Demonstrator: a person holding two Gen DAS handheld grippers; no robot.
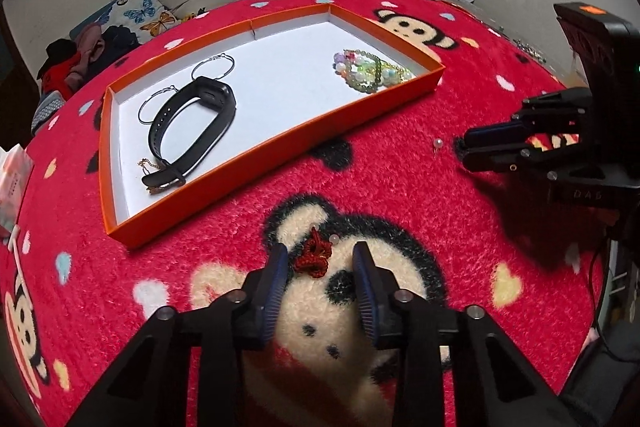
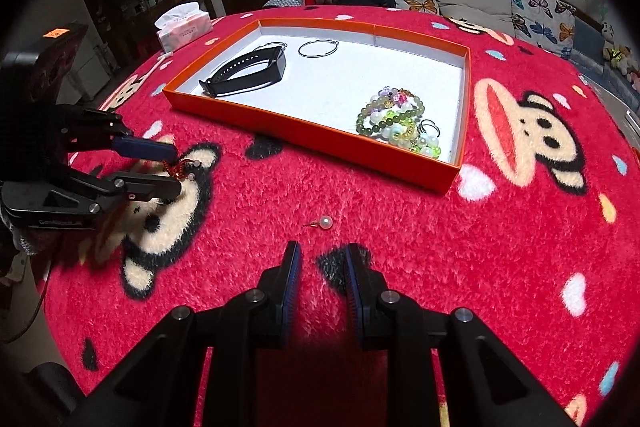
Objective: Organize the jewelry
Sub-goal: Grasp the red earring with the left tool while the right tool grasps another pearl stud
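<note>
On the red worktop (image 2: 400,219), the left claw (image 1: 320,259) stands open with its fingers either side of a red knotted ornament (image 1: 314,255), not gripping it. Further right lies the orange tray (image 2: 312,137) holding a black band (image 2: 248,71) and beaded bracelets (image 2: 396,119). The right claw (image 2: 320,259) hangs open, empty, just behind a pearl earring (image 2: 326,223).

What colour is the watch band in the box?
Black. The watch band shows best in the left wrist view.

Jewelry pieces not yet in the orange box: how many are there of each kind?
Red knotted cord ornament: 1, between the open left gripper fingers
Pearl earring: 1, ahead of the open right gripper
Total: 2
</note>
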